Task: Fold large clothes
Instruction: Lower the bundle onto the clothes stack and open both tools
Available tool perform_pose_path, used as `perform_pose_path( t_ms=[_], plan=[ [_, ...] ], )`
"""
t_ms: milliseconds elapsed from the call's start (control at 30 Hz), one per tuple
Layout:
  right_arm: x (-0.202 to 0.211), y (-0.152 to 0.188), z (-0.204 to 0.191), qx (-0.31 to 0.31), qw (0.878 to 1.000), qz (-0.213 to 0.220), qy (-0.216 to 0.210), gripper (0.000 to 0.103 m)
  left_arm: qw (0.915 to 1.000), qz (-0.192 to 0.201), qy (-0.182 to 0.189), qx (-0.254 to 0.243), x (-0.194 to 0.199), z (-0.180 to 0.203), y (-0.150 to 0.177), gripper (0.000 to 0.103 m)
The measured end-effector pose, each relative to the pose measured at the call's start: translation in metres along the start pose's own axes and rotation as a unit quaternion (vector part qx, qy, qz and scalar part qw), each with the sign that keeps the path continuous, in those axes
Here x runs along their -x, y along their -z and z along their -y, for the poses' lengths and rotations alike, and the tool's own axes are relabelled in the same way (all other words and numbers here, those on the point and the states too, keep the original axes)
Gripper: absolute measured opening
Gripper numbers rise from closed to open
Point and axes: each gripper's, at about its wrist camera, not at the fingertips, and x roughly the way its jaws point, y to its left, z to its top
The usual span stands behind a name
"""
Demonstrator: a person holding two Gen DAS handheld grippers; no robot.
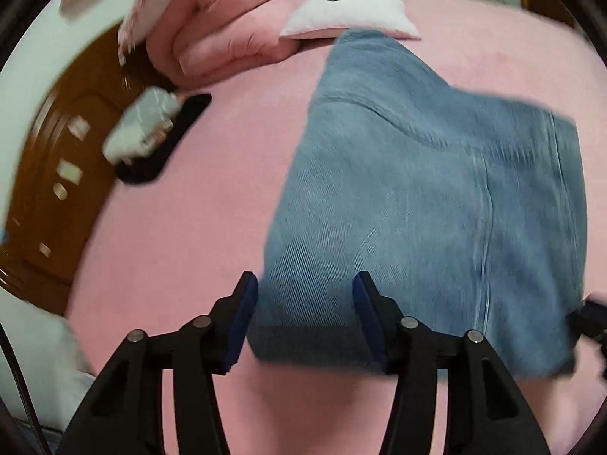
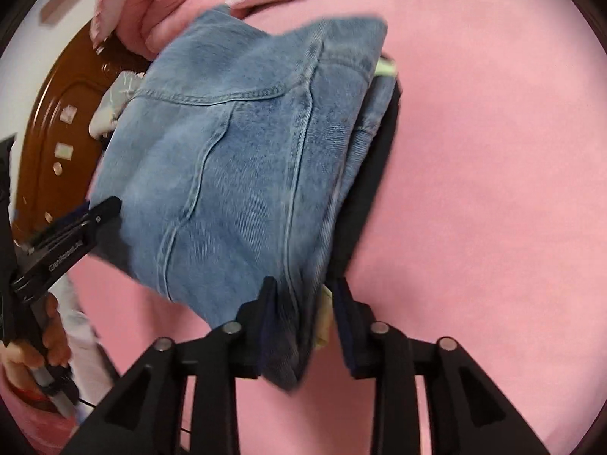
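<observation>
Folded blue jeans (image 1: 425,197) lie on the pink bed; they also show in the right wrist view (image 2: 235,167). My left gripper (image 1: 305,314) is open, its fingers either side of the jeans' near left corner, not pinching it. It shows in the right wrist view (image 2: 81,216) at the jeans' left edge. My right gripper (image 2: 303,314) has its fingers around the folded edge of the jeans with a gap on the right side, so its hold is unclear. Its tip shows at the right edge of the left wrist view (image 1: 590,314).
The pink bedsheet (image 2: 493,189) covers the bed. A pink quilt (image 1: 224,34) and a white pillow (image 1: 349,15) lie at the far end. A black garment with a pale item (image 1: 159,140) lies at the left edge, by a brown wooden door (image 1: 49,174).
</observation>
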Motion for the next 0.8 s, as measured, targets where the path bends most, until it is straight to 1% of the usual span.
perform_pose_path(
  t_ms=[67,100,167,233,267,300,333,367,400,433,467,500,567,600,633,700,733,767,800],
  plan=[
    [0.014,0.018,0.002,0.018,0.999,0.013,0.024,0.037,0.9996,0.015,-0.023,-0.004,0.007,0.012,0.018,0.055],
    [0.019,0.027,0.004,0.023,0.999,0.012,0.034,0.037,0.9993,0.019,-0.033,-0.002,0.012,0.019,0.030,0.056],
    [0.026,0.053,0.014,0.029,0.999,0.001,0.040,0.037,0.9995,0.008,-0.028,0.006,0.018,0.029,0.051,0.056],
    [0.033,0.077,0.031,0.021,0.999,-0.004,0.025,0.037,0.9991,-0.028,-0.026,0.020,0.017,0.043,0.077,0.055],
    [0.037,0.097,0.042,0.015,1.000,-0.011,0.025,0.037,0.9981,-0.046,-0.029,0.029,0.017,0.052,0.093,0.051],
    [0.038,0.107,0.044,0.016,0.999,-0.017,0.032,0.037,0.9969,-0.064,-0.029,0.035,0.017,0.060,0.107,0.046],
    [0.040,0.127,0.053,0.022,0.998,-0.030,0.050,0.037,0.9954,-0.085,-0.021,0.040,0.019,0.068,0.123,0.046],
    [0.042,0.144,0.061,0.027,0.997,-0.043,0.066,0.038,0.9935,-0.107,-0.002,0.041,0.021,0.079,0.139,0.046],
    [0.044,0.155,0.066,0.027,0.996,-0.053,0.074,0.038,0.9914,-0.123,0.014,0.043,0.025,0.089,0.154,0.046],
    [0.048,0.176,0.079,0.017,0.994,-0.069,0.086,0.039,0.9902,-0.130,0.021,0.045,0.029,0.095,0.164,0.046],
    [0.052,0.194,0.092,0.000,0.992,-0.081,0.095,0.045,0.9888,-0.140,0.025,0.046,0.035,0.105,0.177,0.046],
    [0.055,0.206,0.099,-0.015,0.991,-0.088,0.100,0.053,0.9868,-0.154,0.028,0.043,0.042,0.117,0.192,0.046],
    [0.064,0.242,0.128,-0.066,0.985,-0.111,0.112,0.057,0.9829,-0.178,0.044,0.020,0.055,0.141,0.213,0.046],
    [0.068,0.258,0.140,-0.085,0.982,-0.122,0.120,0.057,0.9801,-0.189,0.059,-0.011,0.065,0.158,0.224,0.046],
    [0.075,0.279,0.156,-0.104,0.976,-0.135,0.133,0.057,0.9791,-0.189,0.065,-0.039,0.076,0.174,0.233,0.046],
    [0.090,0.307,0.177,-0.119,0.971,-0.143,0.153,0.057,0.9804,-0.169,0.057,-0.084,0.106,0.200,0.245,0.046],
    [0.099,0.319,0.187,-0.123,0.968,-0.144,0.162,0.058,0.9809,-0.153,0.061,-0.103,0.128,0.214,0.251,0.048],
    [0.114,0.333,0.200,-0.130,0.966,-0.147,0.167,0.061,0.9804,-0.144,0.072,-0.115,0.146,0.225,0.255,0.054],
    [0.123,0.339,0.206,-0.133,0.965,-0.148,0.169,0.068,0.9804,-0.132,0.081,-0.122,0.168,0.236,0.259,0.061]
  ],
)
